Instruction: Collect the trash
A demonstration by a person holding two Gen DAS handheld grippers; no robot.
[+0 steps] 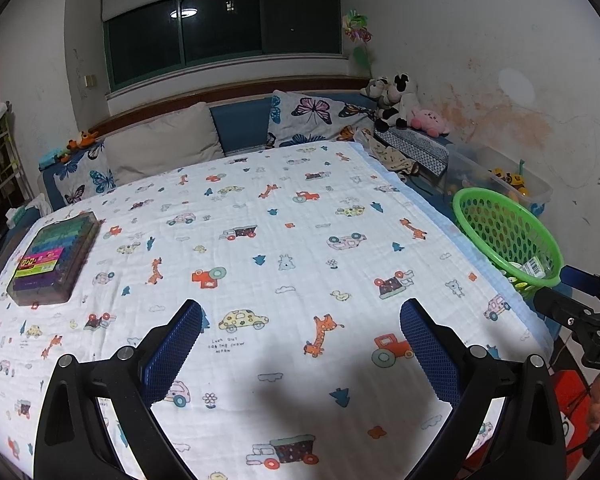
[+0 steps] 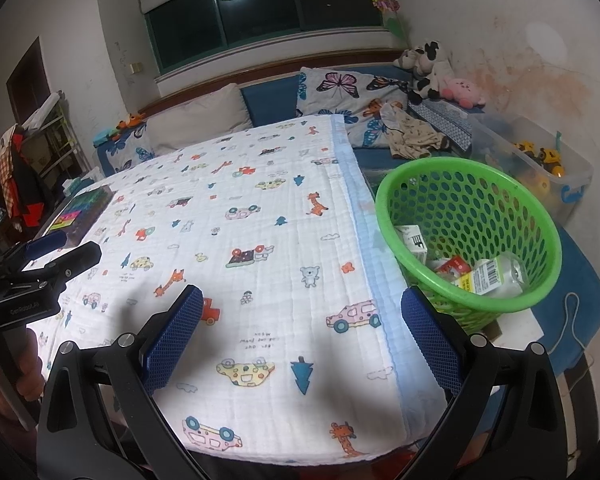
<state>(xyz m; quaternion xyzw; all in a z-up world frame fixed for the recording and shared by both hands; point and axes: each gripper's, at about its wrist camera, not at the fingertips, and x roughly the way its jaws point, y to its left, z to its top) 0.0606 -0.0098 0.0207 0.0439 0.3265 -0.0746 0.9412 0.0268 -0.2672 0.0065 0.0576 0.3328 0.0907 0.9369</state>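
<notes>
Both tools, the left tool (image 1: 300,344) and the right tool (image 2: 302,336), are held above the near edge of the bed (image 1: 340,216), each with its pads spread apart and nothing between them. One green basket (image 2: 468,216) is set just off the bed's right edge, within reach for dropping; the trash (image 2: 464,270), several packets and a clear bottle, is seen inside it. One marker case (image 1: 54,258) is left at the bed's left edge. Collection is judged nearly complete.
</notes>
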